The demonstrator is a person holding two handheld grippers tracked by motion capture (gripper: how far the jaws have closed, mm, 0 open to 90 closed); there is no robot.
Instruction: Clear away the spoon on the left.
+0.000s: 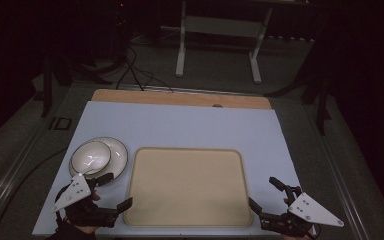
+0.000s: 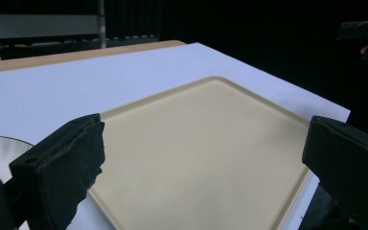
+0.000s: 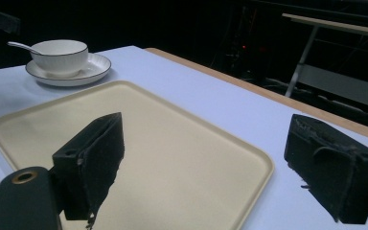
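A beige tray [image 1: 187, 186] lies flat in the middle of the white table top [image 1: 180, 125]; it has nothing on it. Left of it a white bowl [image 1: 90, 156] with a spoon handle [image 3: 19, 46] in it stands on a white plate [image 1: 118, 155]. My left gripper [image 1: 117, 190] hovers at the tray's near left corner, open, jaws wide with nothing between them. My right gripper [image 1: 264, 193] is at the tray's near right corner, also open and holding nothing. In the left gripper view the tray [image 2: 206, 143] lies between the jaws; in the right gripper view the tray [image 3: 139, 143] does too.
A strip of wooden table edge [image 1: 180, 97] runs along the far side. Beyond it stand a white table frame [image 1: 217, 40] and cables [image 1: 135, 70] on the dark floor. The room around is dark.
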